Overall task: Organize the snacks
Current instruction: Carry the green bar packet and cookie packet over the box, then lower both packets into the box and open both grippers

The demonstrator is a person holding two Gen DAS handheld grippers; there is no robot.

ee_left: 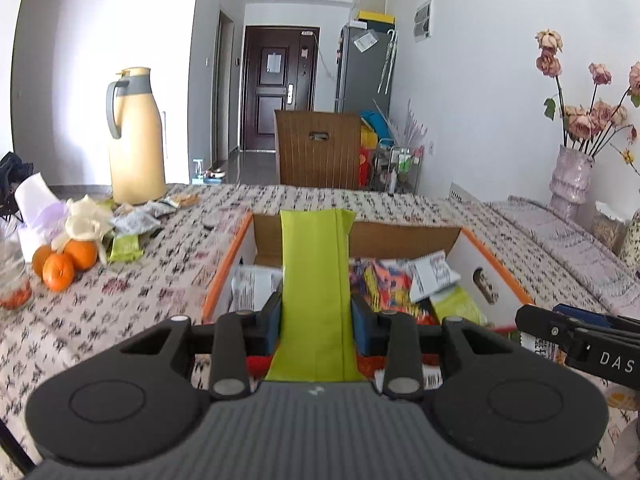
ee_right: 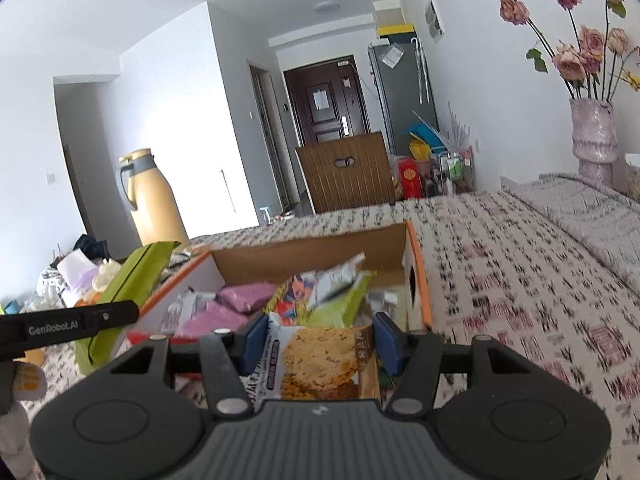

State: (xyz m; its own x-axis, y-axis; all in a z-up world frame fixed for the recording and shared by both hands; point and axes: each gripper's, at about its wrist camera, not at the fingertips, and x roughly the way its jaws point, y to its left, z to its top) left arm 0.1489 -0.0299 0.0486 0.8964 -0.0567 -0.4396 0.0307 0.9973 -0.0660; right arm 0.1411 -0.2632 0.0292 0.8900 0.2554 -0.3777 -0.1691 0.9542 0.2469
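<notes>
Black left gripper (ee_left: 316,316), blue pads pinching a flat lime-green snack packet (ee_left: 314,280) that stands upright between them, above the near rim of an open orange-edged cardboard box (ee_left: 496,264) on the floral-patterned tablecloth (ee_left: 120,304). Right gripper (ee_right: 316,340) clamped on a tan cookie-print snack packet (ee_right: 320,360), held just short of the same box, which is already heaped with mixed packets in purple, green and multicolour. Off to the left on the cloth: three oranges (ee_left: 64,262), a few loose packets (ee_left: 140,224), a tall yellow thermos jug with grey handle (ee_left: 136,136).
</notes>
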